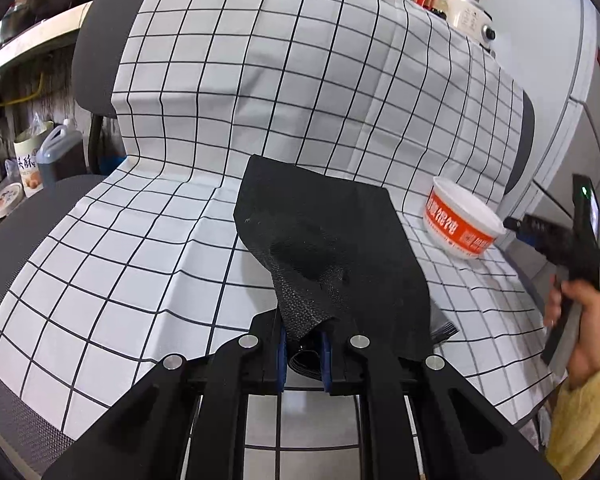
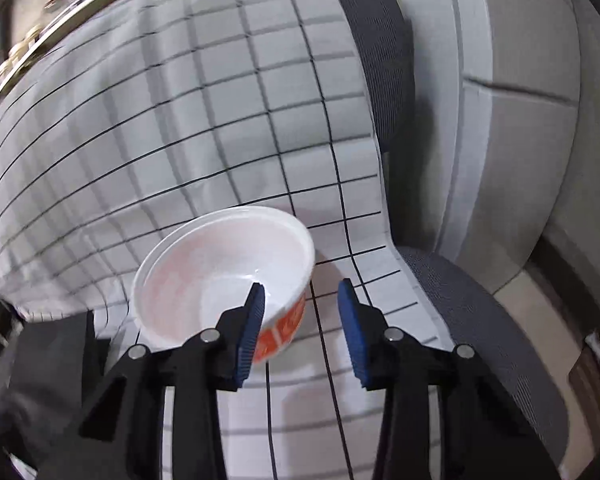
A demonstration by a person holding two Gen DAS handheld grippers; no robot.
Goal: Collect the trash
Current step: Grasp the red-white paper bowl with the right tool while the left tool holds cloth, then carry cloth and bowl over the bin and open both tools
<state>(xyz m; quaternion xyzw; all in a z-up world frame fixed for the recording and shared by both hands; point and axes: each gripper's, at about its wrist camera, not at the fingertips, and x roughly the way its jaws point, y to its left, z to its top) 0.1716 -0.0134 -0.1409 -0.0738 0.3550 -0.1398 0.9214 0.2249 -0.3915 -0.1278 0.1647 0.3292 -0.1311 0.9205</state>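
Far left: grid-checked white cloth (image 1: 148, 220) draped over a grey mesh office chair (image 1: 96, 40). Centre: black crinkled plastic trash bag (image 1: 332, 248), pinched at its lower edge between the pressed-together blue pads of the left gripper (image 1: 304, 354). Could slip free if that thin fold works loose, or stay collapsed with no mouth open for the trash. Right: empty white-and-orange paper instant-noodle bowl (image 2: 224, 276), tilted on the cloth, near the bag. Right gripper (image 2: 300, 320) spread wide, left pad (image 2: 254, 320) over the rim inside the bowl, right pad outside. Risk here: light, tilted bowl likely to skid, tip off the chair, or crumple under a hard squeeze.
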